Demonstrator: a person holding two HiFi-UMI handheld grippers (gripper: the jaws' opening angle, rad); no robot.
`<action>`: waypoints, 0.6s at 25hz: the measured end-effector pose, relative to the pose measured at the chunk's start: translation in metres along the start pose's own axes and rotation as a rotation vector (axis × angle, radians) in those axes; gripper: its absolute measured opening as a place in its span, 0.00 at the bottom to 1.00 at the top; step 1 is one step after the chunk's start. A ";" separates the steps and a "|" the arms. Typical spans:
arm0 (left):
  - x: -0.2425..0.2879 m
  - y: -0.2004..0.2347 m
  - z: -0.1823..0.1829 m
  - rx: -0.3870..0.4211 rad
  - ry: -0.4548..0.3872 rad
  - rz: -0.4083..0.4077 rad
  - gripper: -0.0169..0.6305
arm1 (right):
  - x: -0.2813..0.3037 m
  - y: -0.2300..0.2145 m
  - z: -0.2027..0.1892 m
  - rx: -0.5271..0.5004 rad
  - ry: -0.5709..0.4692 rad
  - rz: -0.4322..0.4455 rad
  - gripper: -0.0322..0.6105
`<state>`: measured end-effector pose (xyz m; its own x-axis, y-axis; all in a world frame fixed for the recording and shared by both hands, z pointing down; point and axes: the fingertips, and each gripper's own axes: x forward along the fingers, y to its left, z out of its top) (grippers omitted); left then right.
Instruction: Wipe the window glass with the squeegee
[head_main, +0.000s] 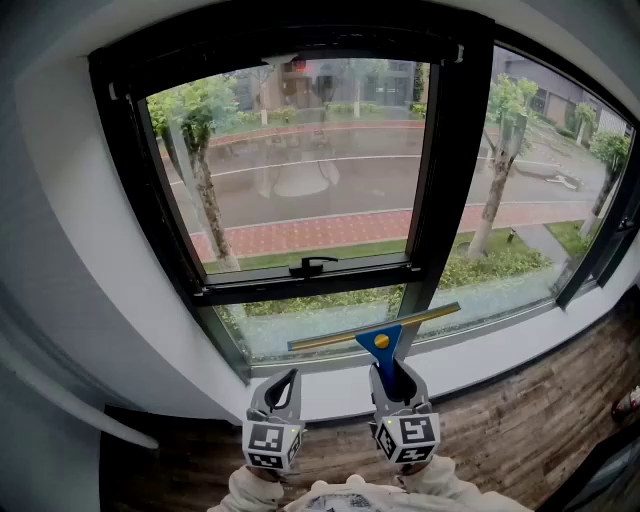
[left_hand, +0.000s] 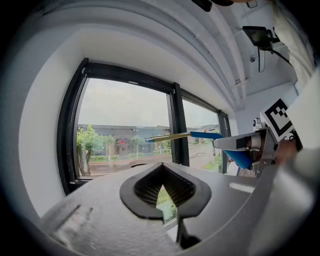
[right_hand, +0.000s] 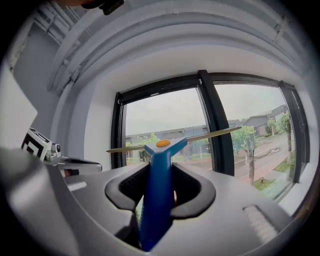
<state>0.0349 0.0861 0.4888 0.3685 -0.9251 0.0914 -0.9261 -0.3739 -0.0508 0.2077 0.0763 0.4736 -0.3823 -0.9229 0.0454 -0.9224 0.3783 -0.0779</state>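
Observed the right claw (head_main: 392, 375) clamped on the blue handle of the squeegee (head_main: 378, 335); confirmed in the right gripper view, with the handle pinched between both pads of the right claw (right_hand: 159, 187) and the squeegee (right_hand: 162, 146) head pointing away from the camera.

Found the left claw (head_main: 283, 385) closed on nothing, pads meeting at the tips in the left gripper view (left_hand: 162, 192). Logged it low and to the left of the mullion (head_main: 440, 180), beside the right claw and apart from it.

Placed the brass-coloured blade at the foot of the mullion, crossing it in front of the lower panes, tilted with the end right of the mullion higher. Could not tell whether the blade edge touched the glass (head_main: 300, 160). Noted the black window handle (head_main: 312, 266) left of the mullion, above the blade.

Judged the step as approach: tool gripped and presented, no stroke evident on the large pane left of the mullion.

Judged the next move to call for raising the blade to the top of that pane, levelling it, pressing the edge flat on the glass, then drawing downward with even pressure while keeping clear of the window handle.
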 end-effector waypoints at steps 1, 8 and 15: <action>0.001 -0.002 -0.001 -0.001 0.001 0.000 0.03 | 0.000 -0.001 -0.001 0.001 0.001 0.001 0.26; 0.010 -0.012 -0.008 -0.007 0.013 0.001 0.03 | 0.001 -0.013 -0.007 0.012 0.011 0.012 0.26; 0.031 -0.025 -0.006 -0.006 0.013 0.004 0.03 | 0.005 -0.031 -0.009 0.049 0.007 0.057 0.26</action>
<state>0.0689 0.0675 0.4990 0.3641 -0.9255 0.1044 -0.9279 -0.3701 -0.0453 0.2336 0.0608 0.4854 -0.4348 -0.8993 0.0467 -0.8954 0.4262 -0.1289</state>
